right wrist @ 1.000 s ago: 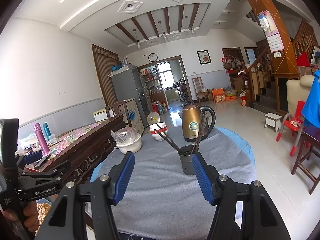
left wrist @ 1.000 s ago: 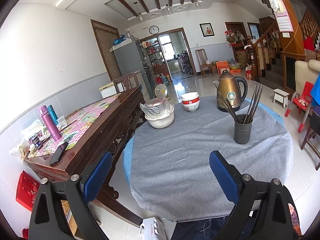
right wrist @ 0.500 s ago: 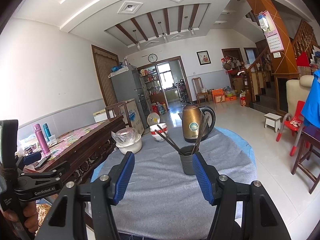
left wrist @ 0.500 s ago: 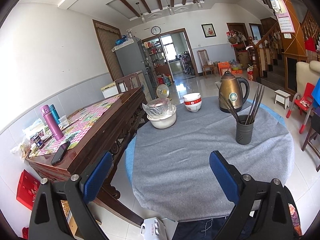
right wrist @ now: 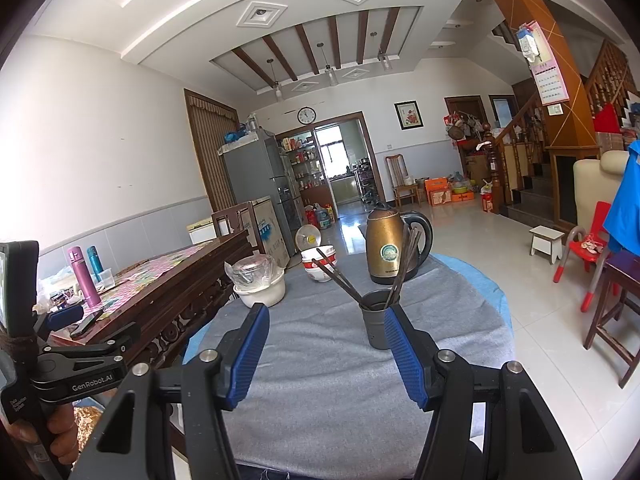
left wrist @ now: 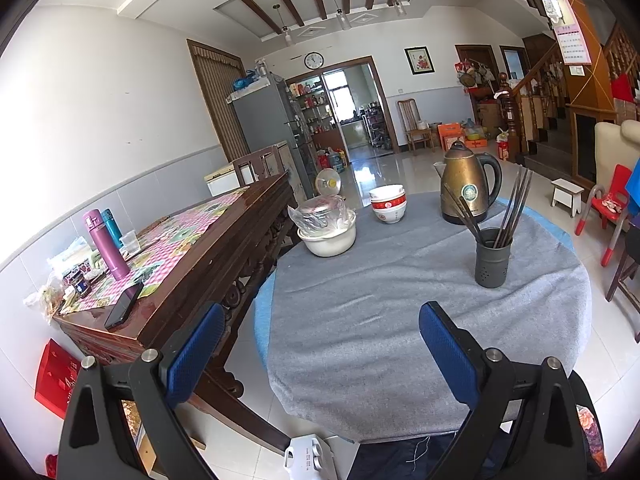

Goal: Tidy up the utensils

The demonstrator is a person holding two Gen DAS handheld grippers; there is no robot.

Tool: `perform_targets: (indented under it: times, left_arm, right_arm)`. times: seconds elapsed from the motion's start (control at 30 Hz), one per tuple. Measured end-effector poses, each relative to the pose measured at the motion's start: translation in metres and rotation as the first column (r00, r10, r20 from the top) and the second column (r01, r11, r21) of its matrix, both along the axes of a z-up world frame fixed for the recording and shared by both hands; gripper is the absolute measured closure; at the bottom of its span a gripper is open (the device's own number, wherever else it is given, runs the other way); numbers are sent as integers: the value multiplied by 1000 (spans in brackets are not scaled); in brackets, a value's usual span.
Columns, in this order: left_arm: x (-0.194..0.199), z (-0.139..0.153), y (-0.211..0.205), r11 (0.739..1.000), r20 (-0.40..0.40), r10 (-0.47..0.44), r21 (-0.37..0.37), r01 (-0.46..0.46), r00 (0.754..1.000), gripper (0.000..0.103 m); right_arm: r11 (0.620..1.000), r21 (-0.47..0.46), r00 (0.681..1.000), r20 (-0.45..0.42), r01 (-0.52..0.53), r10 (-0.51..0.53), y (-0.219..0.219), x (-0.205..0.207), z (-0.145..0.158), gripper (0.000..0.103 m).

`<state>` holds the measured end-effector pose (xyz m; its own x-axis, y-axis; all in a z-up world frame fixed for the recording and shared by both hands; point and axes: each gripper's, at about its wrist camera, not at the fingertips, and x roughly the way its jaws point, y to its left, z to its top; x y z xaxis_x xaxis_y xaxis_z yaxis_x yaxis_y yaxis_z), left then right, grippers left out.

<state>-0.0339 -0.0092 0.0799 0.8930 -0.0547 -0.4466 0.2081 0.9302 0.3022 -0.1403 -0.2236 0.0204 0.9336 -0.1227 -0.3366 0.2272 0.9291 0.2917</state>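
Note:
A dark grey utensil holder (left wrist: 493, 257) (right wrist: 375, 319) stands on the round table's grey cloth (left wrist: 392, 312) (right wrist: 328, 364), with several dark chopsticks (left wrist: 514, 212) (right wrist: 402, 264) leaning out of it. My left gripper (left wrist: 320, 344) hovers open over the table's near left edge, nothing between its blue pads. My right gripper (right wrist: 326, 344) is also open and empty, just short of the holder, whose right side hides behind the right pad. A hand holds the left gripper's handle (right wrist: 76, 376) at the lower left of the right wrist view.
A brass kettle (left wrist: 468, 188) (right wrist: 388, 244), stacked red-and-white bowls (left wrist: 387, 203) (right wrist: 318, 265) and a white pot with a bagged lid (left wrist: 327, 226) (right wrist: 260, 282) stand at the table's far side. A dark wooden sideboard (left wrist: 192, 264) with bottles and a phone is at the left.

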Motion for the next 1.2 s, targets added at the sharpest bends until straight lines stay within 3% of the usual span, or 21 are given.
perform_targets:
  times: [1.2]
  left_arm:
    - [1, -3, 4, 1000, 2, 16, 8, -16, 1000, 5]
  right_arm:
    - [1000, 2, 1000, 0, -1, 1, 3, 1, -1, 39]
